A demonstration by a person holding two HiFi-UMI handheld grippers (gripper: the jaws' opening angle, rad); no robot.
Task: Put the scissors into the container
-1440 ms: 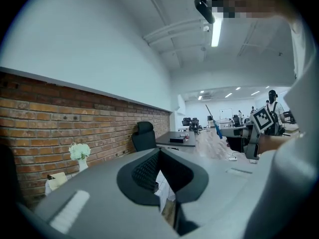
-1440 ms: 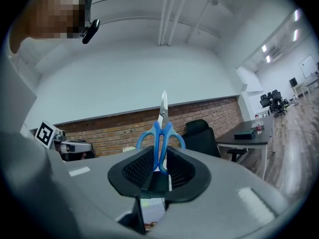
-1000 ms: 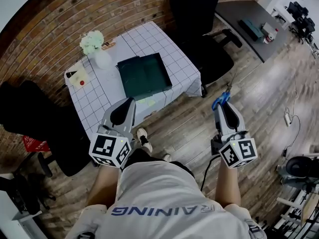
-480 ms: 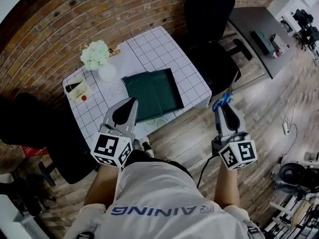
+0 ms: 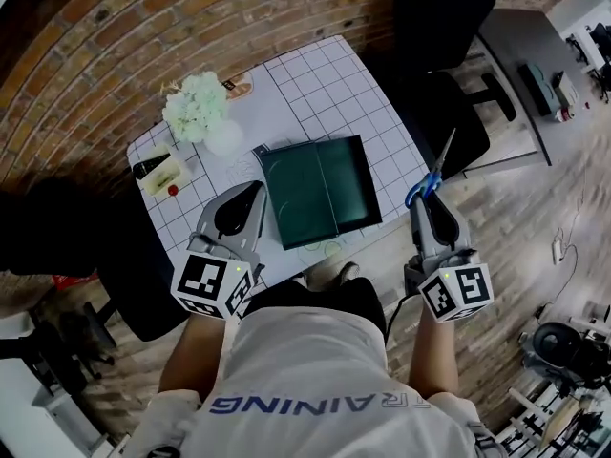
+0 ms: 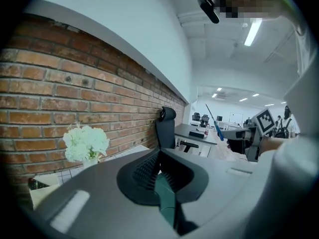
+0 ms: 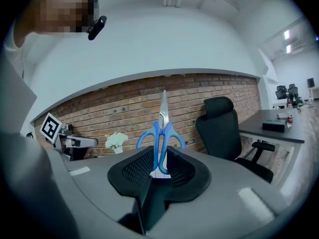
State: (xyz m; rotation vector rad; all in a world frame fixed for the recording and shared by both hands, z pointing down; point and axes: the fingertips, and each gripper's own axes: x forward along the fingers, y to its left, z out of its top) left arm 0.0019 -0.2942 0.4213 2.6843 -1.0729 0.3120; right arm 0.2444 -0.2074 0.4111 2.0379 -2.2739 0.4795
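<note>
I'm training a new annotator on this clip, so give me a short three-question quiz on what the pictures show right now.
1. Multiple choice: which claw holds the scissors? A left; B right; C neither.
2. True or false: the scissors are not yet in the dark green container on the table.
3. Fill in: the claw grips the scissors by their blue ___.
Key: 1. B, the right claw. 2. True. 3. Handles.
</note>
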